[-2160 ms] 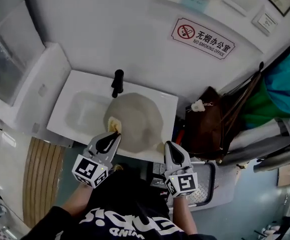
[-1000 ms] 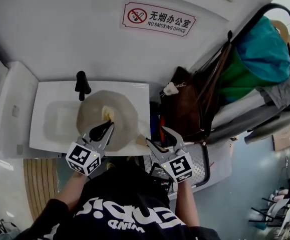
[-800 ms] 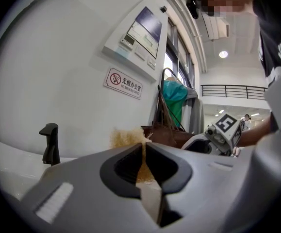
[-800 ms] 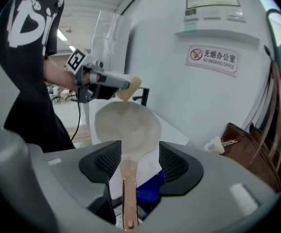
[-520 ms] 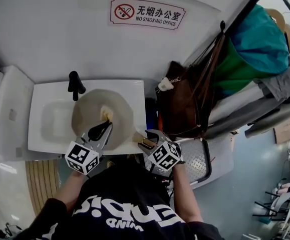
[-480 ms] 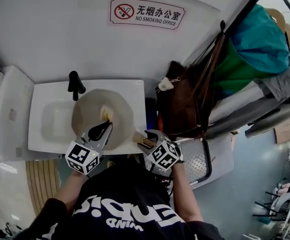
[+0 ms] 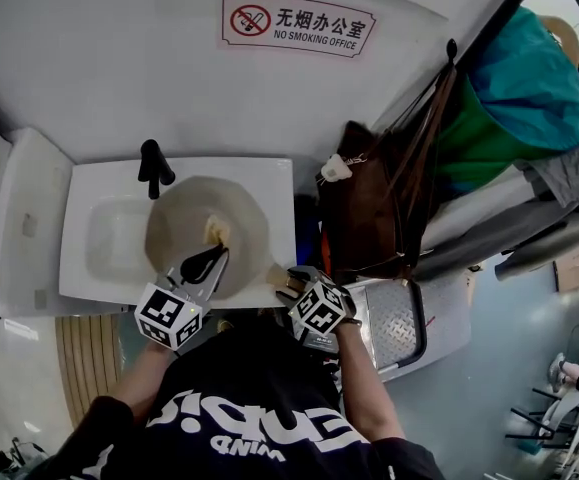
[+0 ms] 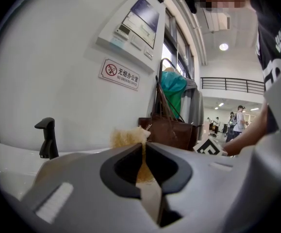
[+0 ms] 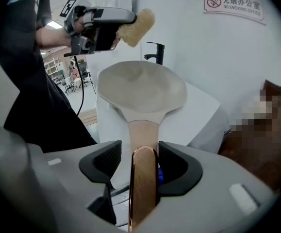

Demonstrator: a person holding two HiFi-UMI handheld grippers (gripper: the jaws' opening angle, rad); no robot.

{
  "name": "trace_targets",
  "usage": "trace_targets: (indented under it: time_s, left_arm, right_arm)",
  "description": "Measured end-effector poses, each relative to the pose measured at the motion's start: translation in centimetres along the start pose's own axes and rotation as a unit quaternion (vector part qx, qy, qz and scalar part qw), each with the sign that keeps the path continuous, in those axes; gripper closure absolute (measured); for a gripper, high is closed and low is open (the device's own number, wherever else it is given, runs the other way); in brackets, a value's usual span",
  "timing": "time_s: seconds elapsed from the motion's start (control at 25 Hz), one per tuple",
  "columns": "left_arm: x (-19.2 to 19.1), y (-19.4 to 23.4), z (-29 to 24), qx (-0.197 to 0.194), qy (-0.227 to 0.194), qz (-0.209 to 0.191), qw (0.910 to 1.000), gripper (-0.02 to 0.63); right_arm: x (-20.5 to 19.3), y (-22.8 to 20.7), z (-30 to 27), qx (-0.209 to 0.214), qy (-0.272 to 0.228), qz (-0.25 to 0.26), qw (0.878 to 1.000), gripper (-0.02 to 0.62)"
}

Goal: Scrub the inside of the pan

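The left gripper (image 8: 142, 148) clamps a scrubber (image 8: 127, 136) above the pan (image 9: 141, 87); the right gripper (image 9: 143, 155) grips the pan's handle (image 9: 143, 183).

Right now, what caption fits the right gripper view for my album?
Right gripper clamps the beige round pan by its handle; left gripper holds a fluffy yellow scrubber above.

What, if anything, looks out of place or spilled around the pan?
Nothing stands out. The pan sits over the sink, its handle clamped in the right gripper; the left gripper holds the scrubber above it.
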State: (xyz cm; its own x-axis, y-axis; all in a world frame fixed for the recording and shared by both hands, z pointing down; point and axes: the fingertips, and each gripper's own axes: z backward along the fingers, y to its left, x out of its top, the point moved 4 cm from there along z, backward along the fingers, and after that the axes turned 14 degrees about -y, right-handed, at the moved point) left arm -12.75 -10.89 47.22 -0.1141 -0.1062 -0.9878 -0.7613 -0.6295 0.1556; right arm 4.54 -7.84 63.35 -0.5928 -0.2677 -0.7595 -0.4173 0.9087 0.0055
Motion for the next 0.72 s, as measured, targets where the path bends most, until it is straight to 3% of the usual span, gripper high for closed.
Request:
trace_targets:
  time_s: [0.72]
  left_arm:
    - [0.0,0.3,0.0,0.005,0.004,-0.010,0.9999,0.583]
  right_arm:
    - [-1.2,-0.2,-1.0,0.017,0.031,-0.004,0.999,0.364]
